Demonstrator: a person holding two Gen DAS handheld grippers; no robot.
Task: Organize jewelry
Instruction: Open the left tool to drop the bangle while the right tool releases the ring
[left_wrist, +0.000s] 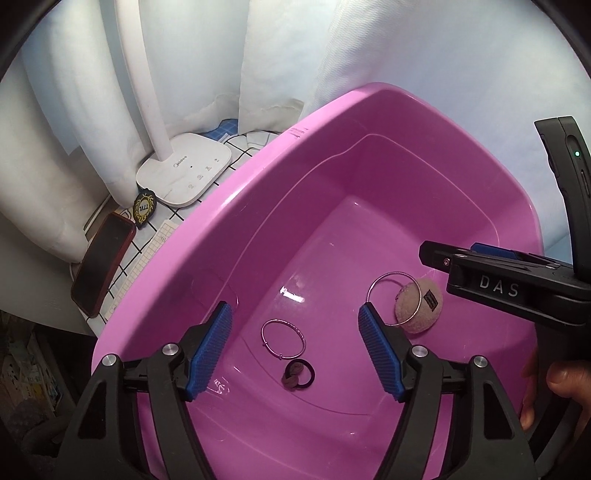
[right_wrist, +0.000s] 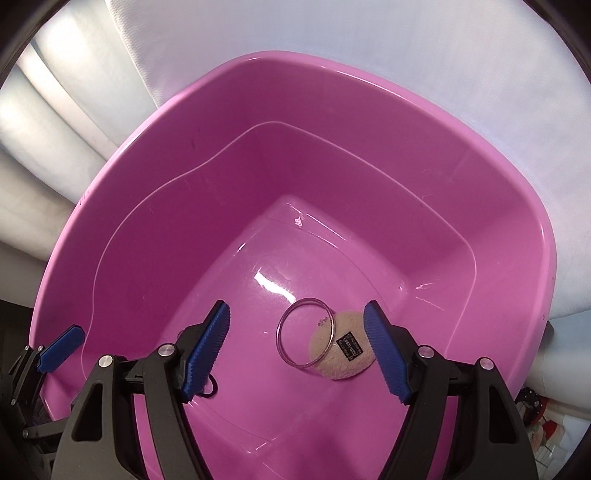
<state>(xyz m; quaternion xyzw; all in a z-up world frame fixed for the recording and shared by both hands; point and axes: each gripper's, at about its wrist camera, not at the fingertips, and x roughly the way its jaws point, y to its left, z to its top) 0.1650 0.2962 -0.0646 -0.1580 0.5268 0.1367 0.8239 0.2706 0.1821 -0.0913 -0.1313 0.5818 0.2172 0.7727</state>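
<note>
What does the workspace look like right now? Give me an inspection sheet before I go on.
Surface: pink basin on a grid-pattern cloth.
Job's things: thin bangle flat on the basin floor; dark hair tie next to it; larger hoop lying partly over a round beige pad.
Clutter: phone, badge and white lamp base outside the basin.
Grippers: left gripper open above the bangle and hair tie, nothing between its pads; right gripper open above the hoop and pad, holding nothing.
Cables: nothing seen.
Surroundings: white drapes behind.
</note>
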